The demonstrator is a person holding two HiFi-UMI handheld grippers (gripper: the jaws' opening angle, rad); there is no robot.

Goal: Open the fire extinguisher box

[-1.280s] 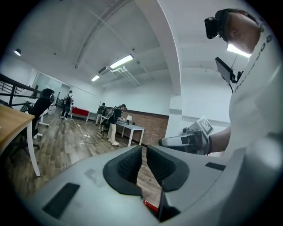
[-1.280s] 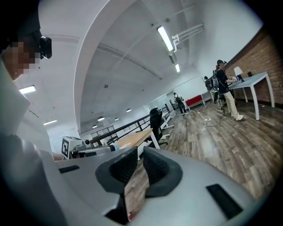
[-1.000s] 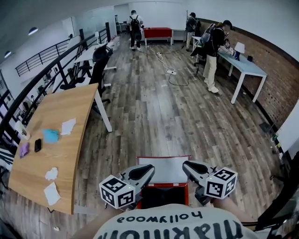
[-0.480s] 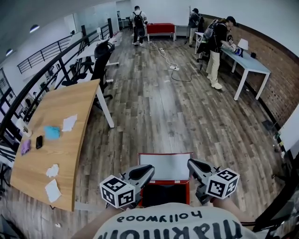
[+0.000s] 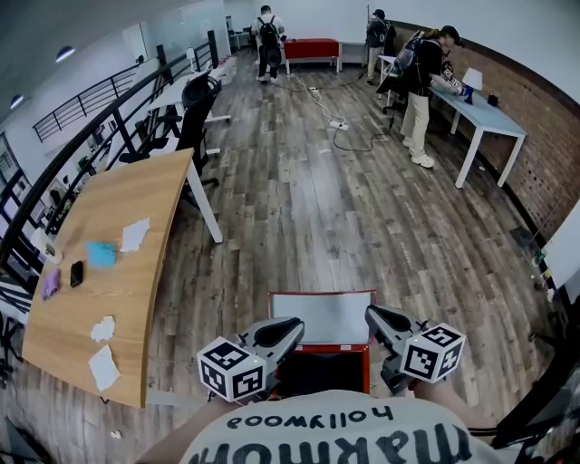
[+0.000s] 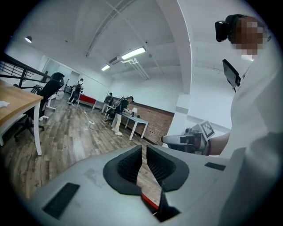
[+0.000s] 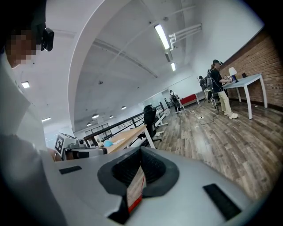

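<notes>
Lower frame: left gripper (image 6: 143, 150), grey body, black ribbed pads (image 6: 127, 167) closed onto thin, red-edged box lid (image 6: 148, 187).
Ctr-right: right gripper (image 6: 168, 140) w/ marker cube; person's white shirt (image 6: 261, 132) fills right edge.
Left edge: wooden table (image 6: 13, 99), black office chair (image 6: 51, 86) beside it.
Mid-frame: white table (image 6: 138, 122) by brick wall (image 6: 157, 124), several people (image 6: 119, 110) standing at it.
Upper ctr: strip lights (image 6: 132, 54).
Lower left: wood plank floor (image 6: 66, 132).

Two grippers (image 5: 293, 326) (image 5: 372, 314), one fire extinguisher box (image 5: 322, 317), three people (image 5: 265, 27) (image 5: 376, 27) (image 5: 424, 68) are showing; three white papers (image 5: 134, 234) (image 5: 101, 331) (image 5: 102, 370) are lying on one table (image 5: 136, 195).
</notes>
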